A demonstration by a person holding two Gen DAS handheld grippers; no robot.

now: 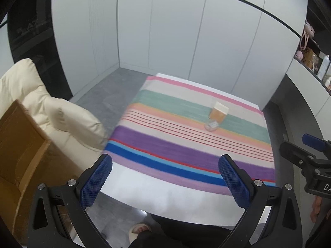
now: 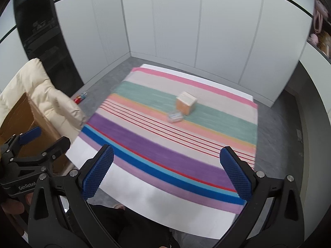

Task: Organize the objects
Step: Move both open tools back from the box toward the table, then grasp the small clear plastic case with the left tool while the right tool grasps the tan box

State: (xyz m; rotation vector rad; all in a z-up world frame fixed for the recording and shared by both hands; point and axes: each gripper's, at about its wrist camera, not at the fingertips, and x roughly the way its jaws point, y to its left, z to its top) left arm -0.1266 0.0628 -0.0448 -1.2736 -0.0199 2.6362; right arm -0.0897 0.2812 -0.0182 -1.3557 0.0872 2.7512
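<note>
Here both tools hang above the near edge of a white desk [image 2: 157, 204], well short of the things to be sorted. The left gripper [image 1: 165, 177] stands wide, its blue ribbed pads spread far apart with nothing between them; the right gripper [image 2: 166, 171] is equally wide and equally bare. A striped cloth [image 2: 169, 144] in pink, green, peach, purple and blue bands covers most of the desk, leaving a white strip along the near side. On the green band toward the far right of the cloth sits a small orange box [image 2: 185, 103] with a pale cream top, standing on its base. Just in front of it, touching or very nearly so, lies a small clear plastic case [image 2: 175, 117]; what it contains is too blurred to tell. From the left wrist the same box [image 1: 218, 112] and clear case [image 1: 211, 125] appear in the same arrangement, well apart from both grippers. To the left of the desk stands a cardboard carton [image 1: 22, 148] with a cream padded jacket [image 1: 51, 107] draped over its far side. On the grey floor [image 2: 103, 82] beyond the jacket lies a small red object [image 2: 78, 99], too small to identify. White panelled walls [image 2: 186, 24] close the far side.
</note>
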